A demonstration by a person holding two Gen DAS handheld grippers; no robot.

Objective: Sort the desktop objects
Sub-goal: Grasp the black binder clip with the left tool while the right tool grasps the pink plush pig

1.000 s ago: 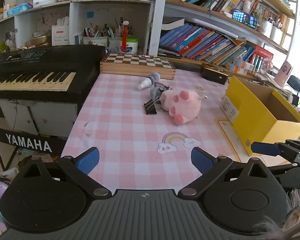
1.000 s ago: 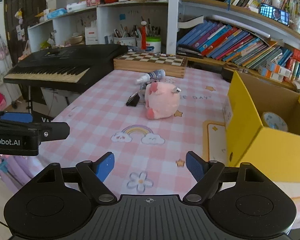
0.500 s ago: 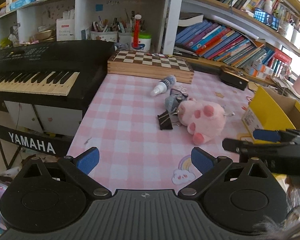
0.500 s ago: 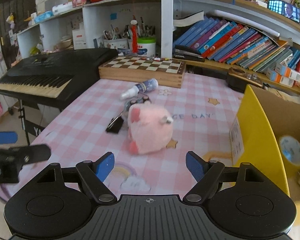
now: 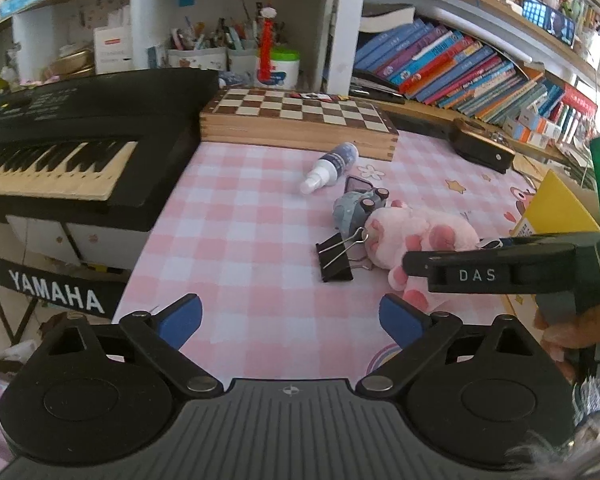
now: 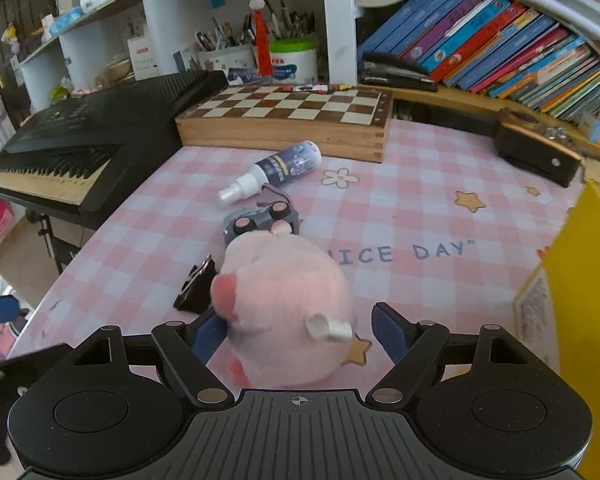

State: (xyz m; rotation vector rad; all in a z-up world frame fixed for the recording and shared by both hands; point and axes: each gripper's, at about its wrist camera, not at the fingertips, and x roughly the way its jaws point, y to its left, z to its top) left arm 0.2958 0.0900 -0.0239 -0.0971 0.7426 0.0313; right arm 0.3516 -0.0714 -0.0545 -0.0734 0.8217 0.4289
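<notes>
A pink plush pig lies on the pink checked tablecloth, also in the left wrist view. My right gripper is open with a finger on each side of the pig; its dark finger crosses the left wrist view. Beside the pig lie a black binder clip, a grey toy car and a small spray bottle. My left gripper is open and empty, low over the near table edge. A yellow box stands at the right.
A wooden chessboard box lies at the back. A black Yamaha keyboard stands off the table's left side. A dark case lies at the back right. Shelves with books and pen cups stand behind.
My right gripper has moved forward until its open fingers stand around the pig. My left gripper has moved closer to the objects; the right gripper now crosses its view.
</notes>
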